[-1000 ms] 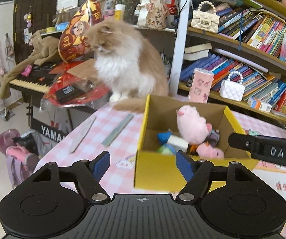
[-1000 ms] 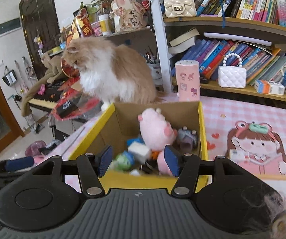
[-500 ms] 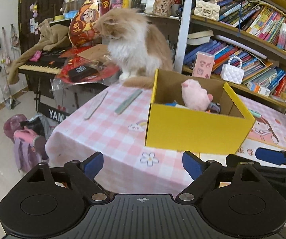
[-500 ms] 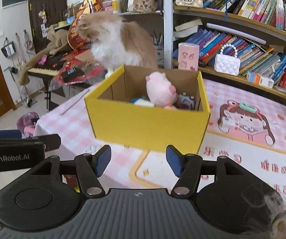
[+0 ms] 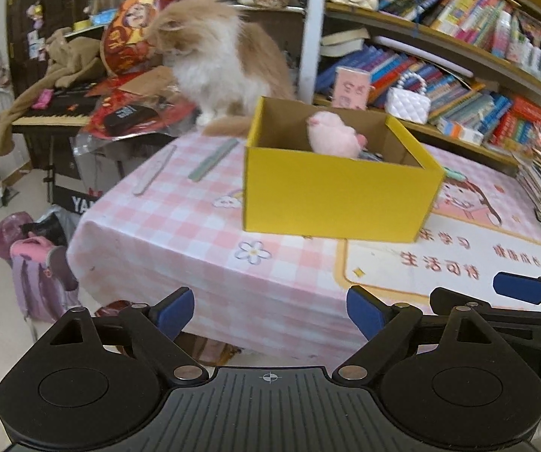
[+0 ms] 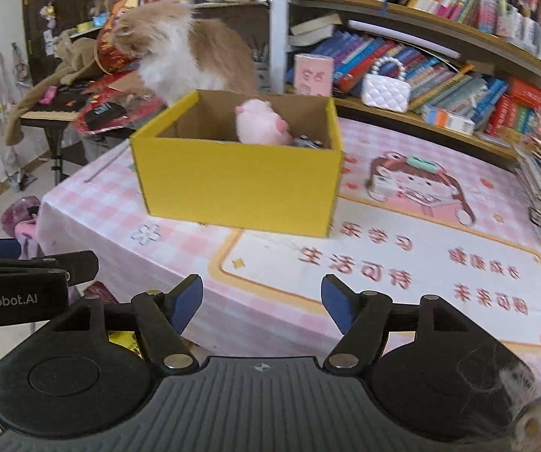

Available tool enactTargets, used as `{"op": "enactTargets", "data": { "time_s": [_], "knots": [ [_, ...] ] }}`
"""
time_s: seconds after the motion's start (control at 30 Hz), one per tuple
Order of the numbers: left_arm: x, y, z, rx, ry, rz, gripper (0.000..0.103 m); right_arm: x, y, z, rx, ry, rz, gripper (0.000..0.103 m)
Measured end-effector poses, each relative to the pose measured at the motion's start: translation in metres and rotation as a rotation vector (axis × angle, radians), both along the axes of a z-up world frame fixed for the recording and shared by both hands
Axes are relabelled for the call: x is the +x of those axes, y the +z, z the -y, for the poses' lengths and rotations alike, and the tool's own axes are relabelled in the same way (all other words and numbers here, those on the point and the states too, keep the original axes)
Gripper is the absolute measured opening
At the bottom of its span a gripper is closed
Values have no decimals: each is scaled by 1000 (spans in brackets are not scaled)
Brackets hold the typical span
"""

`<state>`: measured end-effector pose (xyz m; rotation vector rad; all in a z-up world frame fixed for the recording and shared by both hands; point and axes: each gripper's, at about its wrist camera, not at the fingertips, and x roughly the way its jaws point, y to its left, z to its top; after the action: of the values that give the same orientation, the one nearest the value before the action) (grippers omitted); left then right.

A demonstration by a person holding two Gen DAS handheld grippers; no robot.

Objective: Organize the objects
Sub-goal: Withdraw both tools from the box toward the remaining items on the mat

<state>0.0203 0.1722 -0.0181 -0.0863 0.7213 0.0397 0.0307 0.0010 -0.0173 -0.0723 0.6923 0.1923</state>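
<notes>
A yellow cardboard box [image 5: 338, 192] [image 6: 240, 188] stands on the pink checked tablecloth [image 5: 180, 226] [image 6: 402, 263]. A pink plush toy [image 5: 332, 137] [image 6: 261, 126] sticks up inside it; the other small toys in it are mostly hidden by the box wall. My left gripper [image 5: 270, 310] is open and empty, held off the table's near edge. My right gripper [image 6: 261, 301] is open and empty, over the near edge of the table. The right gripper shows at the right of the left wrist view [image 5: 519, 288].
A fluffy orange and white cat [image 5: 214, 60] [image 6: 180, 49] sits at the table's far edge behind the box. Two flat strips [image 5: 212, 160] lie left of the box. Bookshelves [image 5: 459, 56] run behind; a keyboard piano [image 5: 55, 109] and bags [image 5: 33, 256] stand left.
Both grippers have pulled back from the box, away from above it to beyond the table's near edge. The box and toys stay put. The cat lowered its head leftward.
</notes>
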Motion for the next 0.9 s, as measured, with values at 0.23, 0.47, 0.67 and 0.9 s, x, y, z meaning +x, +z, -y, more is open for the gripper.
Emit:
{"op": "enactTargets", "data": {
  "time_s": [0.23, 0.47, 0.67, 0.9],
  "knots": [
    [7, -5, 25, -4, -107, -28, 90, -11, -2, 28, -3, -111, -17, 69],
    [16, -8, 56, -16, -212, -37, 91, -21, -1, 56, -12, -219, -22, 69],
    [25, -10, 84, -27, -282, -50, 91, -27, -3, 83, -23, -294, -32, 69],
    [39, -14, 122, -18, -338, -69, 91, -28, -10, 121, -12, -363, -56, 70]
  ]
}}
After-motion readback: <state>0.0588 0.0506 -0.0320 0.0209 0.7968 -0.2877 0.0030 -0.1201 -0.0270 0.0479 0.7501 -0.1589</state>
